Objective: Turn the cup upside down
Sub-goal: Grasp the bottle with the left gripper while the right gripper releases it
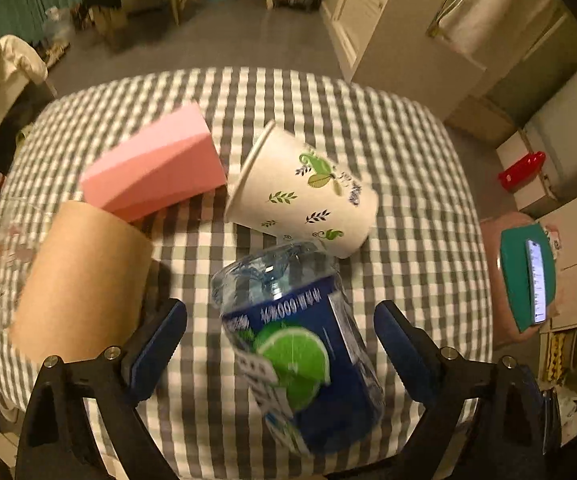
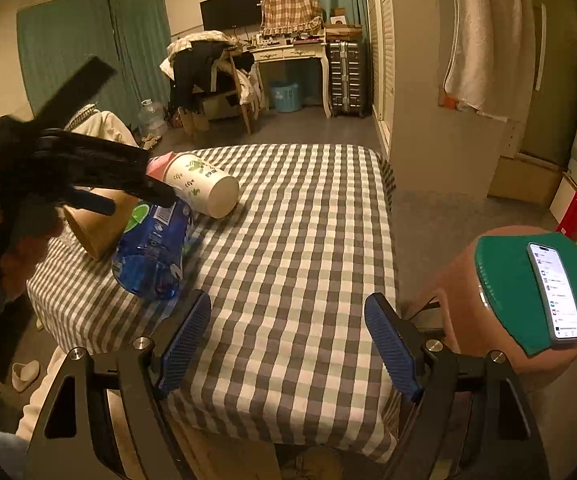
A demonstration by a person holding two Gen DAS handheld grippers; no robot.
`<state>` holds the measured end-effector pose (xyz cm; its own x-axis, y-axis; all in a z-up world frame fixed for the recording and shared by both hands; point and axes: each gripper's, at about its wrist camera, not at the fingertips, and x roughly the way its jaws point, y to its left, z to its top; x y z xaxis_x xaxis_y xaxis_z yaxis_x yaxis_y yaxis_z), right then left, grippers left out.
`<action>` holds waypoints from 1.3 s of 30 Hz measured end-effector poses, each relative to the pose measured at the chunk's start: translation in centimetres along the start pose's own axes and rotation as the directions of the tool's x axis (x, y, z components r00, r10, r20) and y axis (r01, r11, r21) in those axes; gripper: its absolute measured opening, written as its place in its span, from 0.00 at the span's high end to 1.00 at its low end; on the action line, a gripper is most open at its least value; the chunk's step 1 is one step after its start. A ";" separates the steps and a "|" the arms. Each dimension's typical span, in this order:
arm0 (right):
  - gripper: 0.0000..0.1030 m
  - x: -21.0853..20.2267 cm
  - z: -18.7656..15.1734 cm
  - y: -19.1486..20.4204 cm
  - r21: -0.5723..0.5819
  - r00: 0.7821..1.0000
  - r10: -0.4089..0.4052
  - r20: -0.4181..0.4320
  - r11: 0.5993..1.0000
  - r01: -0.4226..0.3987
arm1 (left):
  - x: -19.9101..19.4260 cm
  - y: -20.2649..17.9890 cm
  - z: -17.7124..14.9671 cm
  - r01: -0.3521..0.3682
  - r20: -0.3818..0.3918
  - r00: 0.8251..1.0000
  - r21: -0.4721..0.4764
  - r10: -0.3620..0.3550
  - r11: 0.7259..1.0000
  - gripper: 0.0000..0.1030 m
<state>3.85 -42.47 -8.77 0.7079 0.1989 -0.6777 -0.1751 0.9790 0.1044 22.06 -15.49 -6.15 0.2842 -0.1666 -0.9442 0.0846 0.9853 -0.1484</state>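
A white paper cup with leaf prints lies on its side on the checked tablecloth, its base toward the right; it also shows in the right wrist view. A brown paper cup and a pink cup lie tipped to its left. A blue plastic bottle with a lime label lies between the open jaws of my left gripper, which hovers above it. My right gripper is open and empty over the table's near right part.
The left gripper's body shows over the cups in the right wrist view. A stool with a green pad and a phone stands right of the table. A red bottle and boxes sit on the floor.
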 end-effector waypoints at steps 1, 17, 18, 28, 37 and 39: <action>0.23 0.3 0.0 0.0 0.000 1.000 0.002 -0.005 1.000 -0.002 | 0.4 -0.1 0.2 -0.001 -0.012 1.000 0.003 0.001 1.000 0.06; 0.23 2.6 0.6 -0.1 0.004 0.999 -0.022 -0.038 1.000 0.023 | 0.8 -1.9 -0.1 -0.001 0.036 0.999 0.107 -0.003 0.994 0.20; 0.23 2.6 0.6 0.0 0.004 0.999 -0.024 -0.038 1.000 0.024 | 0.2 -2.0 -0.2 -0.009 0.065 0.998 0.121 0.001 0.993 0.20; 0.23 2.5 0.2 1.0 -0.010 0.998 -0.034 -0.049 0.999 0.034 | -4.6 -2.6 -3.0 -0.110 0.331 0.943 0.205 0.037 0.973 0.21; 0.23 2.0 -0.4 0.7 0.006 0.996 -0.069 -0.048 0.998 0.070 | -3.9 -3.2 -9.6 -0.230 0.563 0.826 0.335 0.001 0.914 0.22; 0.23 2.0 -0.5 0.8 0.006 0.996 -0.070 -0.049 0.998 0.070 | -3.4 -3.1 -10.3 -0.195 0.546 0.838 0.349 -0.029 0.916 0.24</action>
<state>4.74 -41.34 -10.41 0.6839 0.1279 -0.7183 -0.1213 0.9907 0.0609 10.94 -17.63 -5.50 0.7565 -0.1890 -0.6260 0.3556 0.9223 0.1512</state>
